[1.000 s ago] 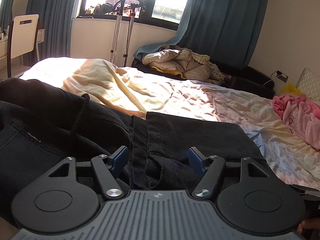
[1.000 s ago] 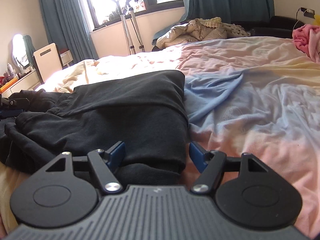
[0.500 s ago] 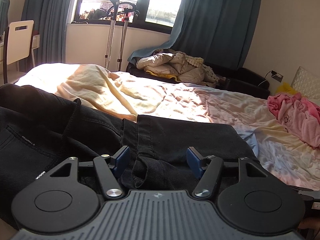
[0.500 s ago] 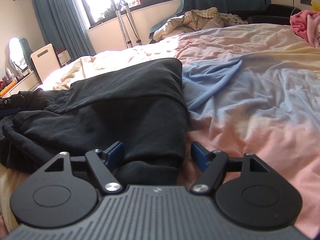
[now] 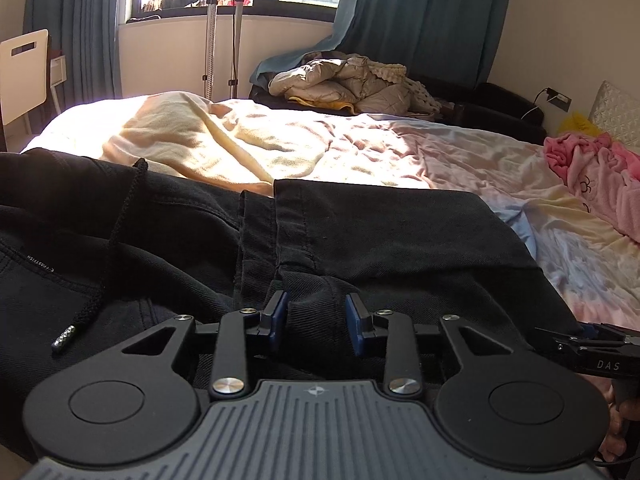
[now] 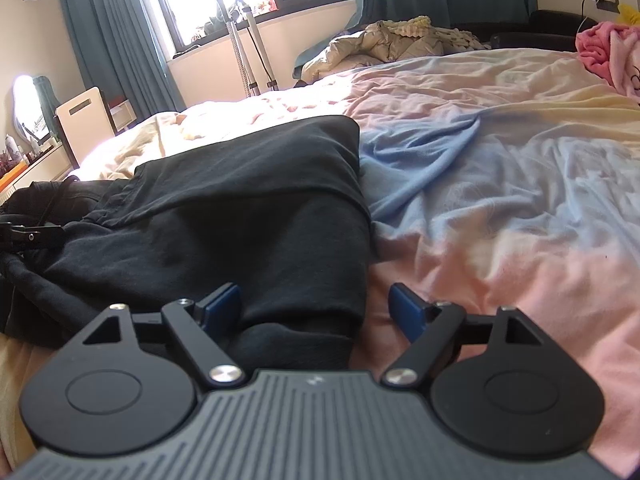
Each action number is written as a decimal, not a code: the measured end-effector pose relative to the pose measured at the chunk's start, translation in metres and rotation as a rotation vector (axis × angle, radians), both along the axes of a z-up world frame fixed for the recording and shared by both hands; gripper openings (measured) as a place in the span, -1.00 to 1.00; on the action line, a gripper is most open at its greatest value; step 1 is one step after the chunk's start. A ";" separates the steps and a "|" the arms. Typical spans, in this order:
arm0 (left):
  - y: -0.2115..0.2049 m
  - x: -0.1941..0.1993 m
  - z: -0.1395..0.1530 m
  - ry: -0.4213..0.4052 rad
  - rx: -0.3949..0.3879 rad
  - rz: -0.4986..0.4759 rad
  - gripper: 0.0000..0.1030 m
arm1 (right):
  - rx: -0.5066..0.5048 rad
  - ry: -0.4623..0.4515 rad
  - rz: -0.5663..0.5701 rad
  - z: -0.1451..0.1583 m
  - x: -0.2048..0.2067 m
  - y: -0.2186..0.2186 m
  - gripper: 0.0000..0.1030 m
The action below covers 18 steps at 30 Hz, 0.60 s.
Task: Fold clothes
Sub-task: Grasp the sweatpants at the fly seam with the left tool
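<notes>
Blue-padded left gripper [image 5: 316,322] closing on a raised fold of the black denim trousers [image 5: 400,240]; it stood far wider a second ago. Right gripper [image 6: 316,310] opening, a bit wider than before, straddling the trousers' near-right corner, pads clear. Trousers lie folded on the wrinkled pastel cotton bedsheet [image 6: 500,168], braided drawstring [image 5: 108,264] at left.
</notes>
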<state>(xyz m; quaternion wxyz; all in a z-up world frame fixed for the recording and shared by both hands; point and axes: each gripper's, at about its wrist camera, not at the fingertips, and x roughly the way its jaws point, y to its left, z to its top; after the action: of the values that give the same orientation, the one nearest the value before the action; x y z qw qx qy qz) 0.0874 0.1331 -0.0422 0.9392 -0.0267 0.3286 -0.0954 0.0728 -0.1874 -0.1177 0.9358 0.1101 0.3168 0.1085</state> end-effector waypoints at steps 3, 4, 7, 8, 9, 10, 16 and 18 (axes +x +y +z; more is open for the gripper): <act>-0.001 0.000 -0.001 -0.004 0.000 0.007 -0.55 | 0.000 -0.005 -0.001 0.000 -0.001 0.000 0.60; -0.001 -0.004 0.002 -0.016 -0.007 0.009 -0.82 | 0.001 -0.007 0.000 0.001 -0.001 0.000 0.60; -0.002 -0.019 0.016 -0.071 -0.031 0.022 -0.82 | 0.001 -0.017 -0.001 0.002 -0.003 0.000 0.60; 0.000 -0.023 0.021 -0.079 -0.054 0.027 -0.82 | 0.003 -0.026 0.001 0.003 -0.004 0.000 0.60; 0.004 -0.026 0.025 -0.081 -0.080 0.034 -0.82 | 0.005 -0.038 0.003 0.004 -0.005 -0.001 0.60; 0.007 -0.029 0.027 -0.078 -0.099 0.044 -0.82 | 0.014 -0.054 0.005 0.006 -0.006 -0.001 0.60; 0.005 -0.010 0.003 0.093 -0.037 0.089 -0.81 | 0.107 -0.126 0.002 0.017 -0.010 -0.007 0.60; -0.001 -0.007 0.000 0.095 0.003 0.083 -0.80 | 0.195 -0.109 -0.020 0.017 -0.004 -0.014 0.60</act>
<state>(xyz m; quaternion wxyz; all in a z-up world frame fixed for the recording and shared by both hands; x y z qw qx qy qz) 0.0804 0.1326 -0.0424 0.9258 -0.0432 0.3716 -0.0547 0.0690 -0.2019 -0.1010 0.9375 0.1975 0.2525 0.1352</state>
